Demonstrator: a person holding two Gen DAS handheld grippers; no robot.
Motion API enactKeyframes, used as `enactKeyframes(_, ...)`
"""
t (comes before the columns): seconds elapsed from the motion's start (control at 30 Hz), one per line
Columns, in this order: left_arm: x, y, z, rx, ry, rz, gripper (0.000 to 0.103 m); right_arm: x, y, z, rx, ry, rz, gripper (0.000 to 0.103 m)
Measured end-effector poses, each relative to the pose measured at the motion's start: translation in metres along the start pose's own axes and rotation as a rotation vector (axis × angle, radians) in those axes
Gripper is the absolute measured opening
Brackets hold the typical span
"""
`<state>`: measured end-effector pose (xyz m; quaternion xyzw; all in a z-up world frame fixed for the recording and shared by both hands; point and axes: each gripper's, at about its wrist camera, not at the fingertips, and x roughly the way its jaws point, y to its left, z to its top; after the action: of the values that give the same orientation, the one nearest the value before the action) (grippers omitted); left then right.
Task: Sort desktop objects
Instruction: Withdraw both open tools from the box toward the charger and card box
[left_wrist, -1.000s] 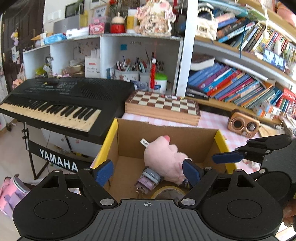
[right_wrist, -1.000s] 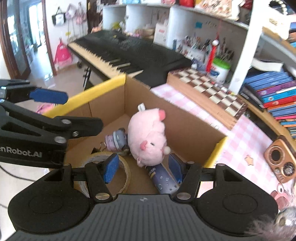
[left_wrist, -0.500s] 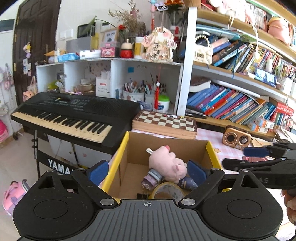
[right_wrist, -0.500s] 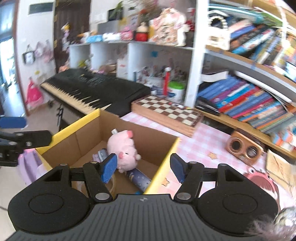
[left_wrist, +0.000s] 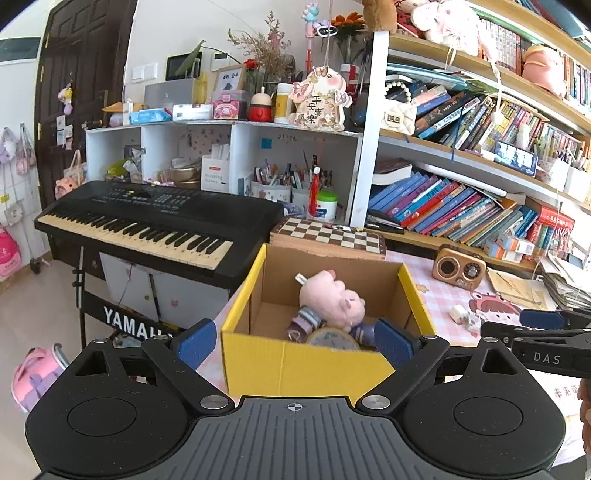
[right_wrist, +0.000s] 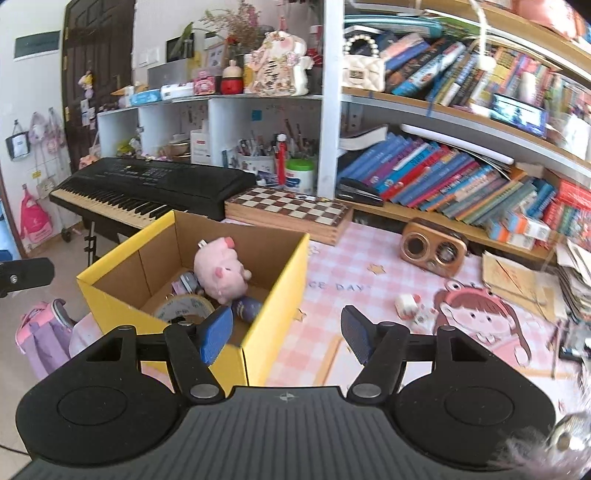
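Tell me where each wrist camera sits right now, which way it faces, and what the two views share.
Left wrist: behind the open left gripper, facing the yellow box head-on; the right gripper juts in at right.
Right wrist: behind the open right gripper, over the box's right corner and the pink checked tablecloth.
Shared: the box, the pink plush pig, keyboard, chessboard.

Both wrist views look forward, angled down; near; share yellow box (left_wrist: 295, 363), chessboard (right_wrist: 284, 205).
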<state>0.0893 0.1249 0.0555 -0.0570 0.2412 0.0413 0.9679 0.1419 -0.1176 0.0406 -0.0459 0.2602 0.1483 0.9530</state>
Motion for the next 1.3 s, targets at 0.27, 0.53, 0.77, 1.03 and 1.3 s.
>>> enactKeyframes(0.27, -0.026, 0.002, -0.025, -0.001, 0.011, 0.012, 0.095, -0.031, 0.001, -0.038, 0.051, 0.015, -0.045, 0.064)
enactKeyframes(0.53, -0.040, 0.001, -0.049, -0.012, 0.044, 0.013, 0.095, -0.047, 0.011, -0.068, 0.049, 0.050, -0.051, 0.064)
enactKeyframes(0.77, -0.050, -0.004, -0.064, -0.004, 0.059, 0.011, 0.095, -0.056, 0.022, -0.085, 0.052, 0.066, -0.042, 0.066)
enactKeyframes(1.03, -0.059, -0.007, -0.076, -0.003, 0.067, 0.009, 0.095, -0.067, 0.028, -0.098, 0.040, 0.070, -0.046, 0.067)
enactKeyframes(1.3, -0.063, -0.014, -0.087, -0.006, 0.079, -0.017, 0.095, -0.078, 0.027, -0.113, 0.039, 0.092, -0.063, 0.068)
